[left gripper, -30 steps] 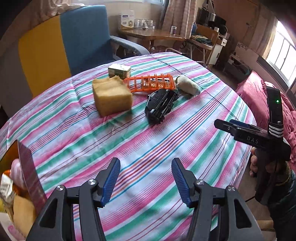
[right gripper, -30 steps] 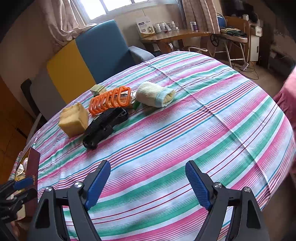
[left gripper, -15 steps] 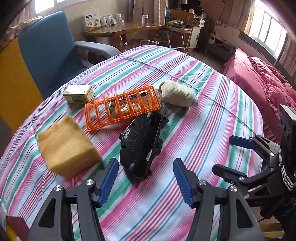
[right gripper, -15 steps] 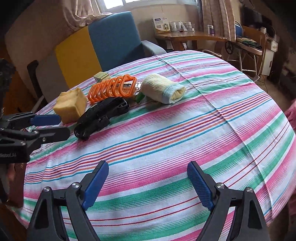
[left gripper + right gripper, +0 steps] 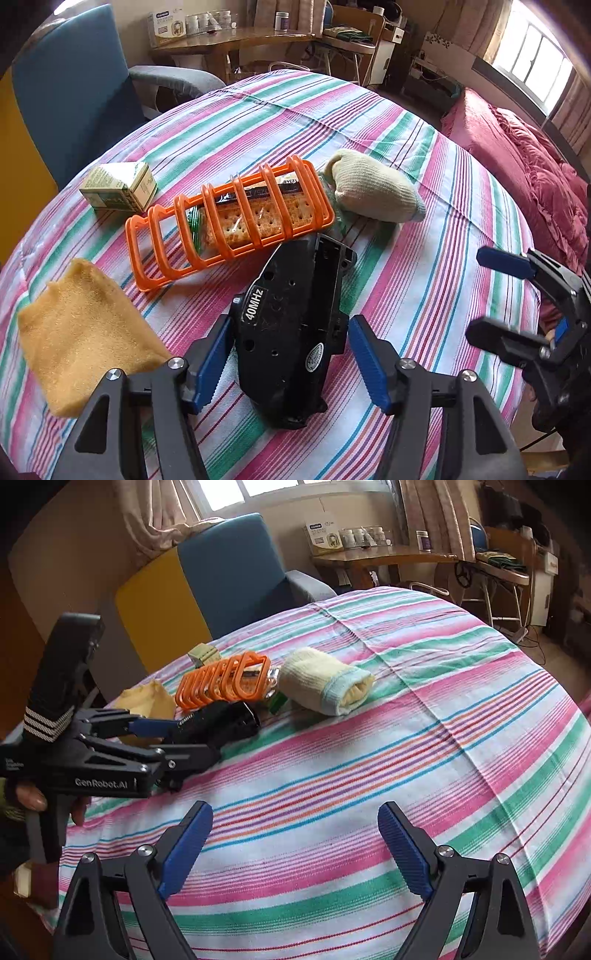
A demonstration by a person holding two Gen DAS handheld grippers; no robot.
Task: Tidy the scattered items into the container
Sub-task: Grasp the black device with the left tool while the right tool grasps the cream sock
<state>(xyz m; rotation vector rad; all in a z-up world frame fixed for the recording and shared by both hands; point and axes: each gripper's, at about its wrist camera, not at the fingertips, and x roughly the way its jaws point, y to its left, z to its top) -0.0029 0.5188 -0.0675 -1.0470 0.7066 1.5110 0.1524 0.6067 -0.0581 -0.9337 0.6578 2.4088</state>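
Two grippers over a striped table, left one around the black remote

Two grippers are above the round table (image 5: 424,738) with the striped cloth. The left gripper (image 5: 288,363) is low, and its blue pads (image 5: 212,360) stand on both sides of the black remote (image 5: 291,332). The pads are spread wide. The left pad is just beside the remote, but I cannot tell if it touches; the right pad is a little apart from it. The remote lies flat on the cloth, and "40MHz" is written on it.

Behind the remote lies an orange rack (image 5: 229,221) with a cracker pack (image 5: 258,218) inside it. The far end of the remote touches the rack. A yellow sponge (image 5: 79,336) is to the left, a small box (image 5: 118,186) is behind the rack, and a rolled sock (image 5: 373,194) is at the rack's right end.

The right gripper (image 5: 295,853) is held to the right, well apart from these things. Its fingers are wide and hold nothing. A hand (image 5: 33,799) grasps the handle of the left gripper. The container is not seen clearly in these views.
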